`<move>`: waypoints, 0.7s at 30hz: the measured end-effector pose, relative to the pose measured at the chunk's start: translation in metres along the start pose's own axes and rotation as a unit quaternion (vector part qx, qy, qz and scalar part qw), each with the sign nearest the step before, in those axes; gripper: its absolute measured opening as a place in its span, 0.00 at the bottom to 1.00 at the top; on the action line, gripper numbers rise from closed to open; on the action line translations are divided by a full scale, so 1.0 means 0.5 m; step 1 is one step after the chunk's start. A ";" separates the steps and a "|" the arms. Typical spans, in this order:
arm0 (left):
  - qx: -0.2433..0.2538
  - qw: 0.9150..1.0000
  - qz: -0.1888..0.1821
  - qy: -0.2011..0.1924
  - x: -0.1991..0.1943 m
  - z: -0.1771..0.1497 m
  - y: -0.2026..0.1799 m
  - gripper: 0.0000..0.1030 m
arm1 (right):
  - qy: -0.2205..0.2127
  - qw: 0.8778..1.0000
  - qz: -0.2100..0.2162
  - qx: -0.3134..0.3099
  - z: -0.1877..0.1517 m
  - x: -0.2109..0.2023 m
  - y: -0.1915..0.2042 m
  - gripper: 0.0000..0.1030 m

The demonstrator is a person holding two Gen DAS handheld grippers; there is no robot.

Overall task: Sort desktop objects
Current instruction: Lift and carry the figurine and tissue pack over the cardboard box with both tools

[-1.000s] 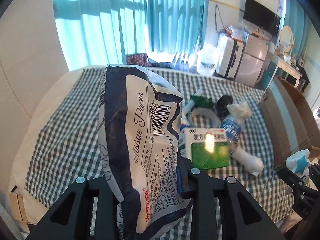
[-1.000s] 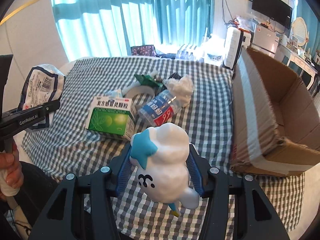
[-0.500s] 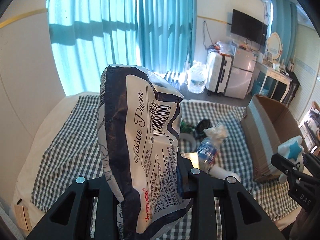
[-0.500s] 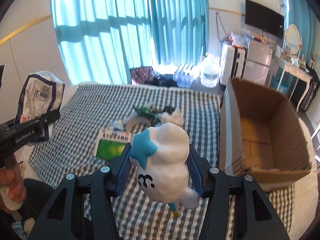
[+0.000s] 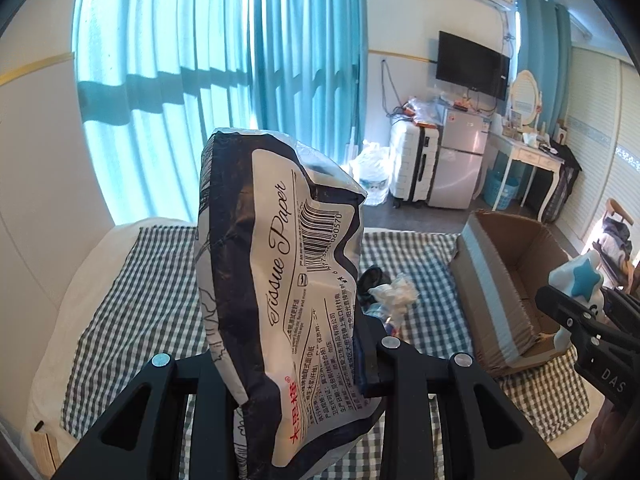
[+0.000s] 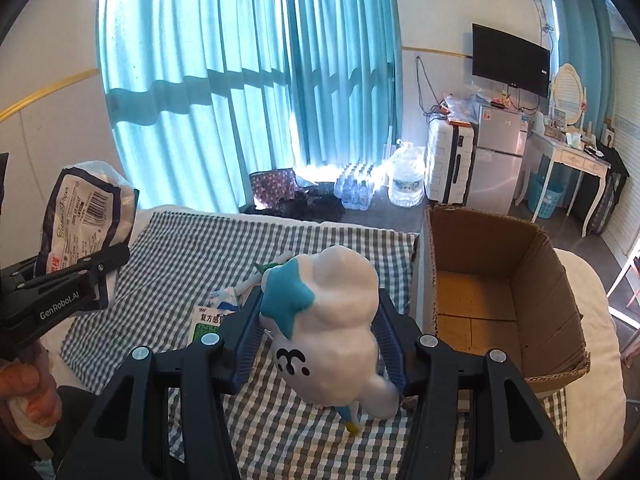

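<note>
My left gripper point(image 5: 292, 360) is shut on a navy and white tissue paper pack point(image 5: 280, 280), held upright high above the checked bed; the pack also shows in the right wrist view point(image 6: 86, 216). My right gripper point(image 6: 320, 332) is shut on a white cloud toy with a blue star point(image 6: 332, 320), held above the bed left of an open cardboard box point(image 6: 500, 280). The toy point(image 5: 576, 280) and box point(image 5: 504, 280) show at the right of the left wrist view. A green medicine box point(image 6: 208, 320) and other items lie below, partly hidden.
The checked cloth point(image 6: 192, 256) covers the bed. A crumpled white bag and a dark item point(image 5: 392, 288) lie by the box. A suitcase point(image 6: 448, 164), fridge point(image 6: 500, 160), water jug point(image 6: 406, 180) and white desk point(image 6: 576, 160) stand on the floor beyond. Curtains fill the back.
Both grippers have risen well above the bed with their loads. The bed items look smaller and lower, and the inside of the cardboard box now shows.
</note>
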State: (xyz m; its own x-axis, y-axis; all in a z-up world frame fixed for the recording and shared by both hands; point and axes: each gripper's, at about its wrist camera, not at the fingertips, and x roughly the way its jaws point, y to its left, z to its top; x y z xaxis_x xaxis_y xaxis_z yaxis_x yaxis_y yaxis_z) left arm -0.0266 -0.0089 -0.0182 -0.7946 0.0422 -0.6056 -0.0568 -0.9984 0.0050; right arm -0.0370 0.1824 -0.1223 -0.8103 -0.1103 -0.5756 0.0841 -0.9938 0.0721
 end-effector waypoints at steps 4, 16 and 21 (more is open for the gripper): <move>0.005 1.000 -0.004 -0.001 0.002 0.010 -0.020 0.29 | -0.008 1.000 -0.008 0.008 0.012 -0.009 -0.013 0.51; 0.021 0.999 -0.025 -0.008 0.013 0.036 -0.084 0.29 | -0.023 0.999 -0.026 0.011 0.033 -0.030 -0.056 0.50; 0.030 0.999 -0.039 -0.010 0.019 0.047 -0.125 0.29 | -0.028 0.999 -0.042 0.015 0.035 -0.036 -0.082 0.50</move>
State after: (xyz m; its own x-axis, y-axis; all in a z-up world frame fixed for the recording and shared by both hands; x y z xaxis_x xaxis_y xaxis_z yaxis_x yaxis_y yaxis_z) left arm -0.0447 0.0548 -0.0055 -0.7983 0.1218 -0.5898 -0.1552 -0.9879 0.0060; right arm -0.0360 0.2250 -0.1008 -0.8447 -0.0244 -0.5346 -0.0026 -0.9988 0.0496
